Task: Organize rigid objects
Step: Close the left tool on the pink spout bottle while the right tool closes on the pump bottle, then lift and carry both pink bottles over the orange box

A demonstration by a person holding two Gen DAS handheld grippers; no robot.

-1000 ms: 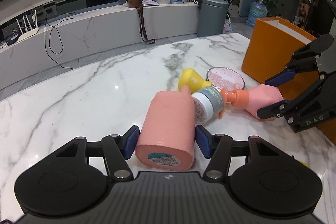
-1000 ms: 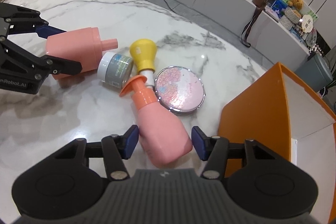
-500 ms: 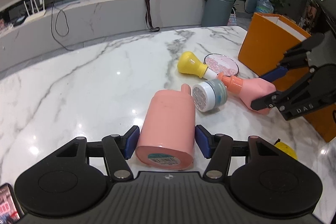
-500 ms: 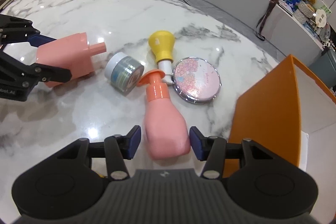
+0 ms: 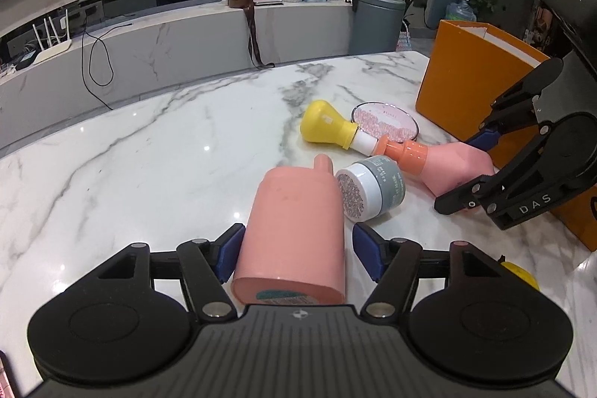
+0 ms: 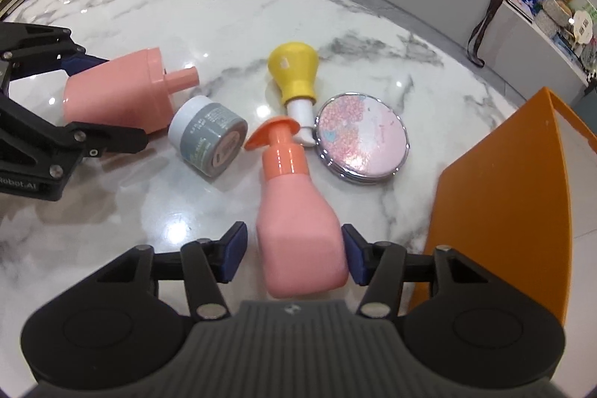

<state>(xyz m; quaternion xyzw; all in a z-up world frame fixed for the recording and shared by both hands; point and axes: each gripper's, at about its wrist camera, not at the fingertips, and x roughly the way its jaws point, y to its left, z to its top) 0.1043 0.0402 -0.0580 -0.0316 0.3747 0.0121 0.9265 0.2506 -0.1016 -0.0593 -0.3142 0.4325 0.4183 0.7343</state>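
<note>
A squat pink bottle (image 5: 294,230) with a short spout lies on its side on the marble table (image 5: 149,155). My left gripper (image 5: 298,248) straddles its base, jaws opening, and the right pad stands clear of it. A pink pump bottle (image 6: 298,222) with an orange cap also lies flat. My right gripper (image 6: 294,252) is around its base, jaws closing, with a gap at the left pad. Between the two bottles lie a grey jar (image 6: 209,137), a yellow bulb-shaped bottle (image 6: 294,69) and a round pink compact (image 6: 360,140).
An orange box (image 6: 503,193) with a white inside stands at the table's right, close beside my right gripper. A small yellow object (image 5: 520,276) lies near the front edge. Beyond the table are a marble bench, cables and a grey bin (image 5: 377,21).
My left gripper's pads have spread away from the squat pink bottle, which stays on the table. My right gripper's pads have drawn closer around the pump bottle.
</note>
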